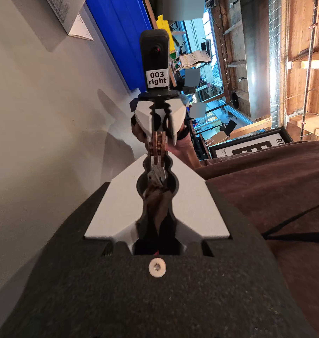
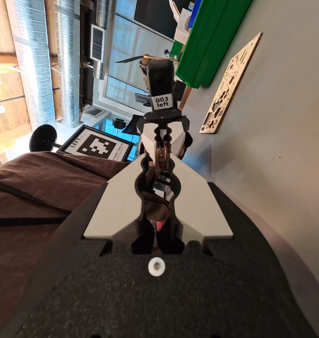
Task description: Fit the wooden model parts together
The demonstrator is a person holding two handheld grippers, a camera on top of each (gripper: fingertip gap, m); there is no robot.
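Mating step, mid-air: left tongs [image 1: 157, 161] and right tongs [image 2: 161, 161] face tip to tip, both clamped on wooden parts [image 1: 157, 146]. Next, probably: align tabs, press gently.

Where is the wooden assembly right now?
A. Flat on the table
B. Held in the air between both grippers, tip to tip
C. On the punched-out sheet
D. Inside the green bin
B: the left gripper and the right gripper face each other nose to nose, and the wooden assembly sits between their fingertips, off the table.
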